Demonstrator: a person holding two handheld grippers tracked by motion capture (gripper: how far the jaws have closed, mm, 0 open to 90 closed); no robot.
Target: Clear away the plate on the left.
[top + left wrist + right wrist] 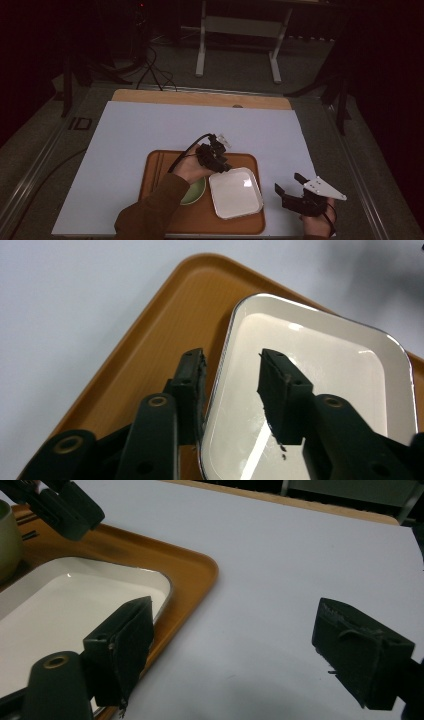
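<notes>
Fingers first: your left gripper (231, 377) has its black fingers (280, 390) about half spread, straddling the near rim of the white rectangular enamel dish (320, 370) – one finger outside on the tray, the other over the dish's inside. The pads aren't pressing the rim, so nothing's gripped. Your right gripper (240, 655) stands wide open w/ nothing between the fingers (362, 652), hovering over bare table just right of the tray's corner

Now big to small:

The pale grey-white flat table top (150, 130) carries everything, w/ a light wooden strip along its far edge

The orange-brown rounded-corner wooden tray (200, 220) sits at the near middle of the table, close to your edge

The white dish lies flat on the right half of that tray, slightly skewed, its rim close to the tray's right edge. In the right gripper view its corner shows just inside the tray lip

The small pale green round bowl (197, 192) stands on the tray just left of the dish, partly under your left hand (190, 167) & brown sleeve

In the high view the left gripper is at the dish's far-left corner; the right gripper is well apart from the dish, off the tray
</notes>
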